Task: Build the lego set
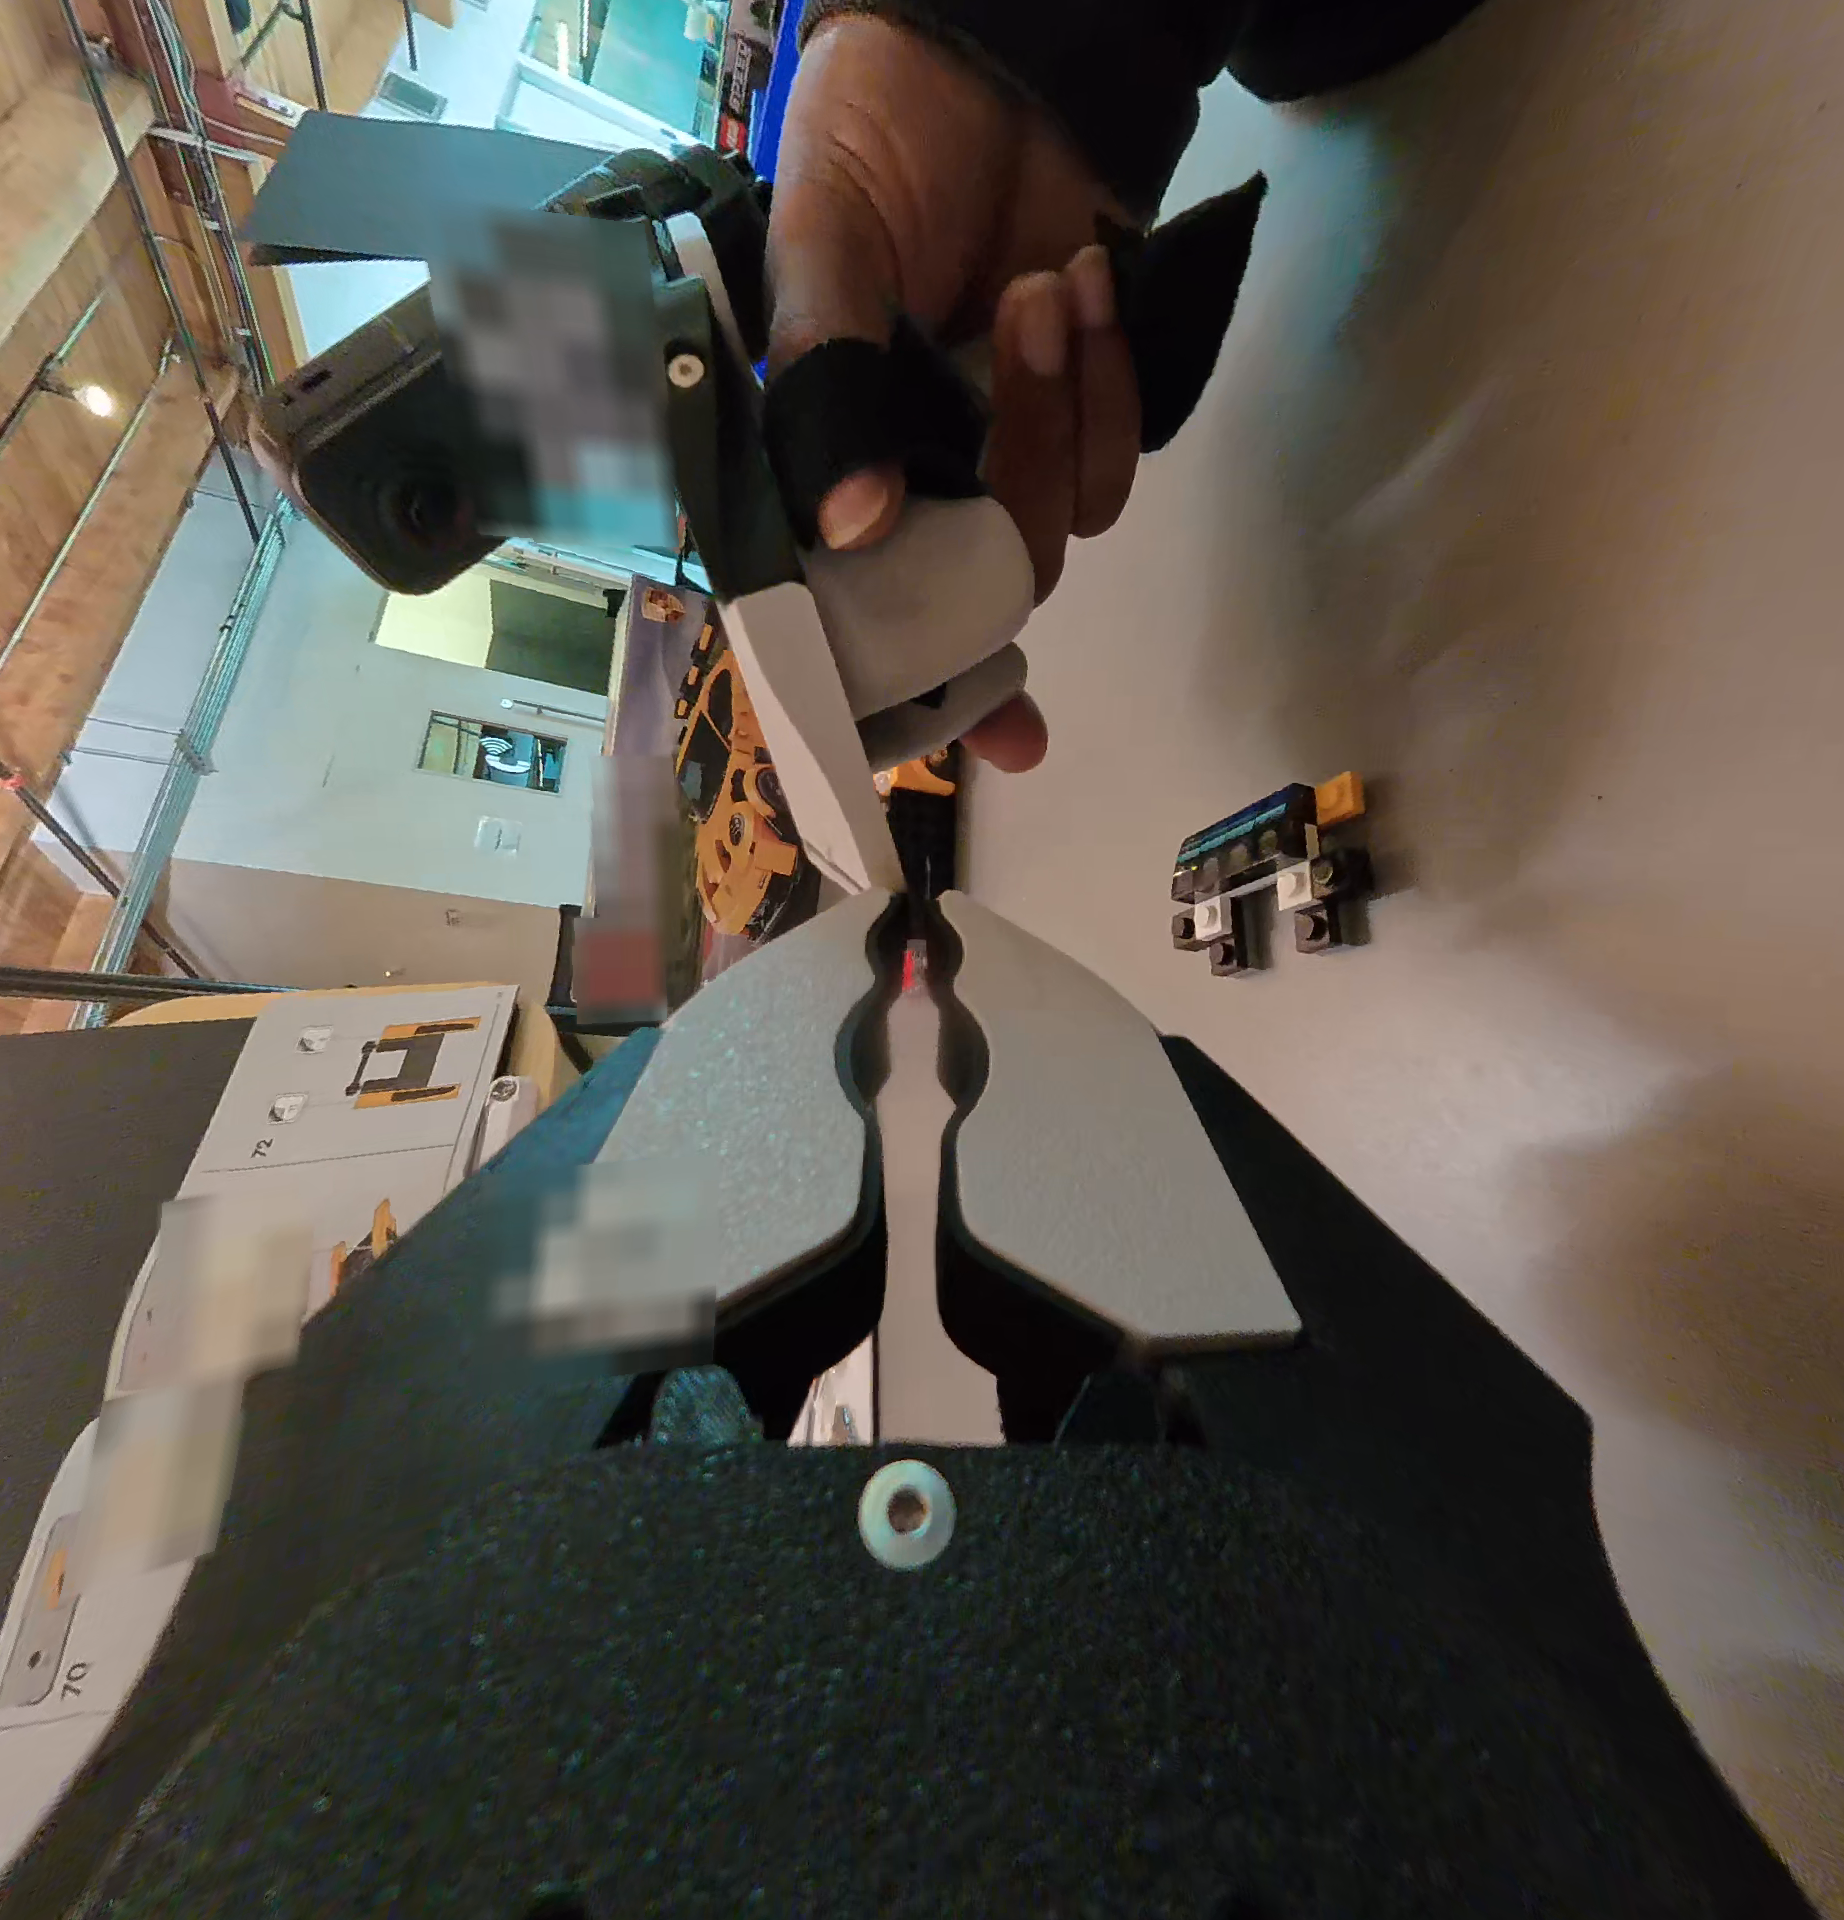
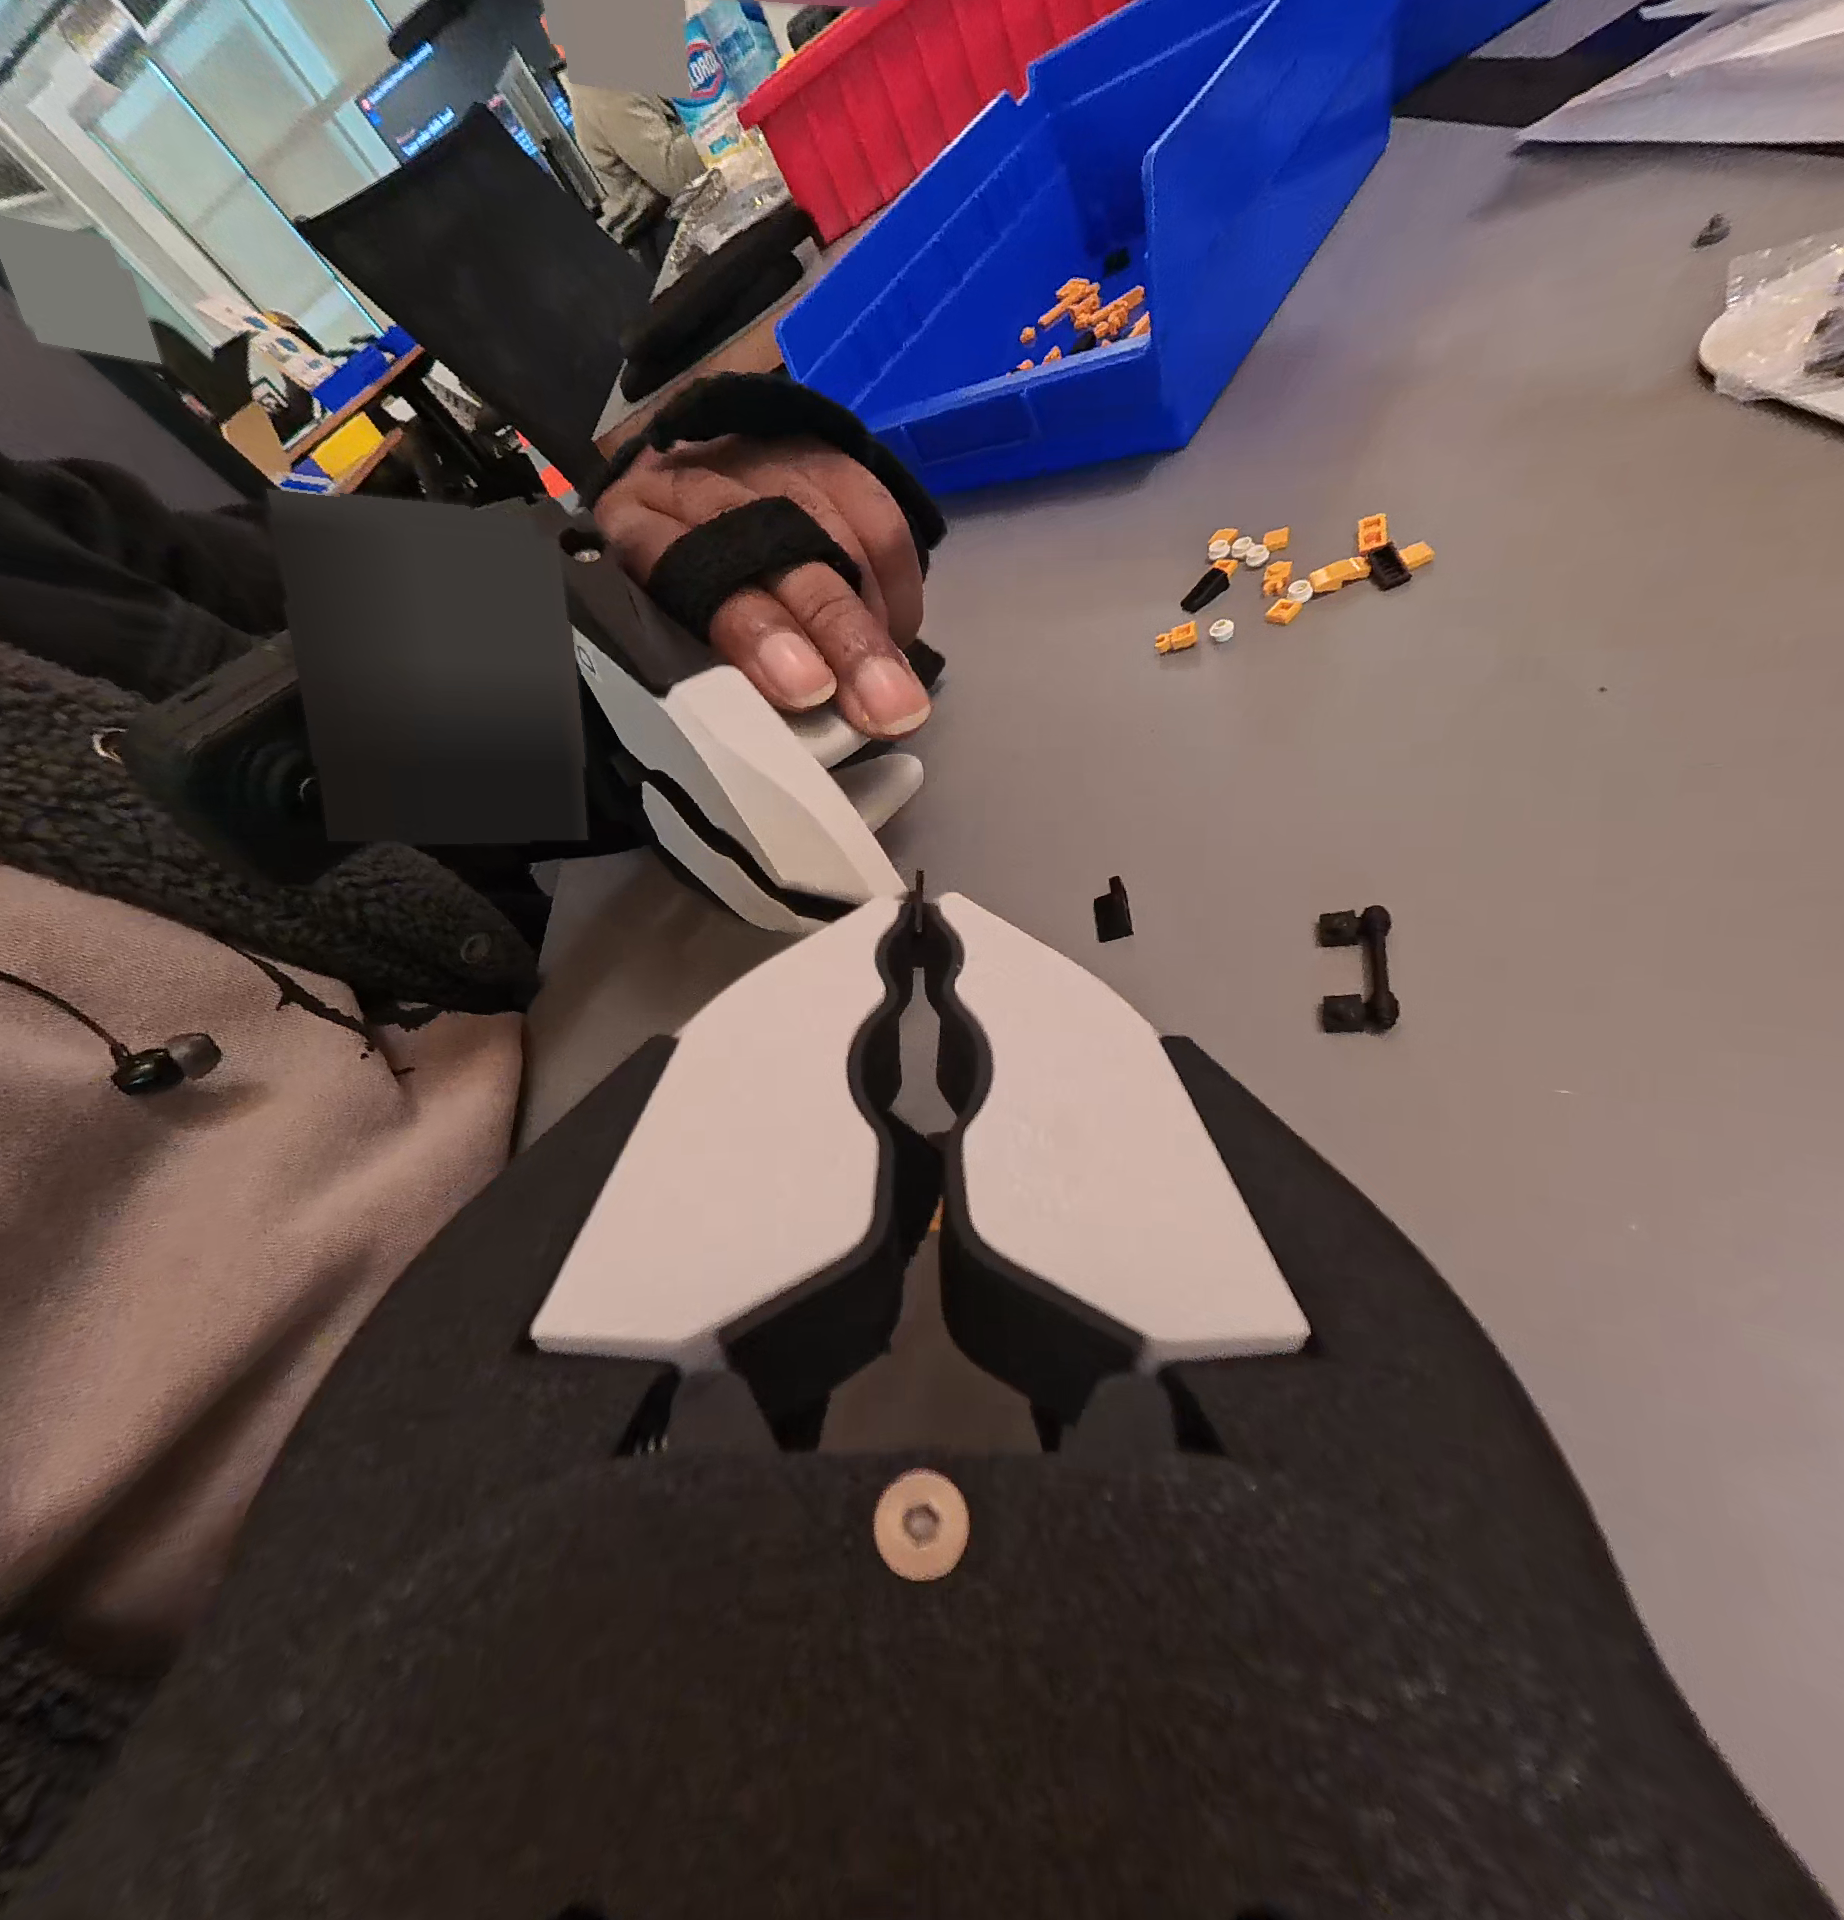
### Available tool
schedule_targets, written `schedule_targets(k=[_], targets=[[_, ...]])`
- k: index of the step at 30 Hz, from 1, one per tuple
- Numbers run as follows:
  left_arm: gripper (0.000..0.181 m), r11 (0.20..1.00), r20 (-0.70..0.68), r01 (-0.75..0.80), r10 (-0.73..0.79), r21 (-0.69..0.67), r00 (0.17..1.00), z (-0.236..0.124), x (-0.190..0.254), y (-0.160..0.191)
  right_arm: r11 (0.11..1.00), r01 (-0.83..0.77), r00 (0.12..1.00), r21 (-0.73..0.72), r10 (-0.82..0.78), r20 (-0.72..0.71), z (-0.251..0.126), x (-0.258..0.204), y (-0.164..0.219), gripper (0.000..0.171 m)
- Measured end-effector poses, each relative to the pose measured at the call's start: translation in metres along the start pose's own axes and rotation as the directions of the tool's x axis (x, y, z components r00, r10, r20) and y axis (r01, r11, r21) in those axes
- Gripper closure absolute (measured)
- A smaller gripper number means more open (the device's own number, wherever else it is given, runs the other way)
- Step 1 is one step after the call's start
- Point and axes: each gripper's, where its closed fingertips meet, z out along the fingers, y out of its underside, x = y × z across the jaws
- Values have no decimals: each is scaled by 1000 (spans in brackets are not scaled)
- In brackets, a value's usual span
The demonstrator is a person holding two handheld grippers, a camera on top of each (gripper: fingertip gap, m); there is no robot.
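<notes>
My left gripper (image 1: 913, 902) is shut on a small dark piece with a red spot (image 1: 913, 961) pinched between its tips. My right gripper (image 2: 918, 904) is shut on a thin black piece (image 2: 918, 891) that sticks up edge-on from its tips. The two grippers meet tip to tip above the grey table (image 2: 1417, 831). The right gripper (image 1: 882, 878) comes in from above in the left wrist view. The left gripper (image 2: 882, 883) comes in from the left in the right wrist view. A built black, white and orange sub-assembly (image 1: 1271, 883) lies on the table.
A black clip (image 2: 1112, 909) and a black bar piece (image 2: 1359, 971) lie right of my tips. Loose orange and white pieces (image 2: 1302, 577) lie farther off. A blue bin (image 2: 1105, 260) and a red bin (image 2: 897, 104) stand behind. The instruction booklet (image 1: 357, 1091) and set box (image 1: 731, 810) are nearby. The tips of both grippers are at nearly the same place. The black clip (image 2: 1112, 909) is about 9 centimeters from my left fingertips.
</notes>
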Motion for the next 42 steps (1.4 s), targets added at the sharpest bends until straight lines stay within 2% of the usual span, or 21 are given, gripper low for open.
schedule_targets(k=[1, 3, 5, 6, 8, 10, 11, 19, 26, 37, 42], targets=[[177, 1000, -9, 24, -24, 4, 1000, 0, 0, 1, 1000, 16, 1000, 0, -16, -11, -1, 2, 0, 170], [161, 987, -79, 160, -159, 0, 984, 2, 5, 5, 998, 66, 997, -16, -66, -44, -4, 9, 3, 170], [147, 914, -206, 402, -404, -49, 891, 4, 15, 13, 989, 134, 986, -59, -139, -90, -8, 18, 9, 170], [147, 848, -285, 521, -525, -96, 802, 5, 23, 16, 982, 169, 978, -80, -177, -108, -8, 21, 13, 170], [147, 688, -416, 692, -707, -219, 571, 4, 42, 20, 972, 206, 967, -114, -220, -126, -7, 24, 18, 170], [142, 561, -481, 758, -792, -334, 375, 2, 59, 20, 968, 212, 964, -132, -229, -131, -5, 26, 21, 170], [140, 538, -491, 757, -805, -371, 332, 2, 66, 21, 968, 215, 964, -132, -231, -129, -4, 26, 21, 170], [137, 628, -513, 677, -754, -383, 409, 11, 79, 17, 956, 239, 960, -168, -259, -111, 0, 25, 29, 171], [150, 630, -504, 678, -754, -378, 420, 12, 78, 18, 937, 264, 953, -226, -291, -90, 7, 23, 40, 170], [150, 629, -503, 675, -757, -386, 418, 9, 79, 17, 925, 277, 948, -260, -307, -82, 11, 24, 47, 170], [150, 596, -454, 678, -792, -431, 408, 5, 80, 18, 921, 291, 943, -258, -322, -84, 11, 23, 47, 171]])
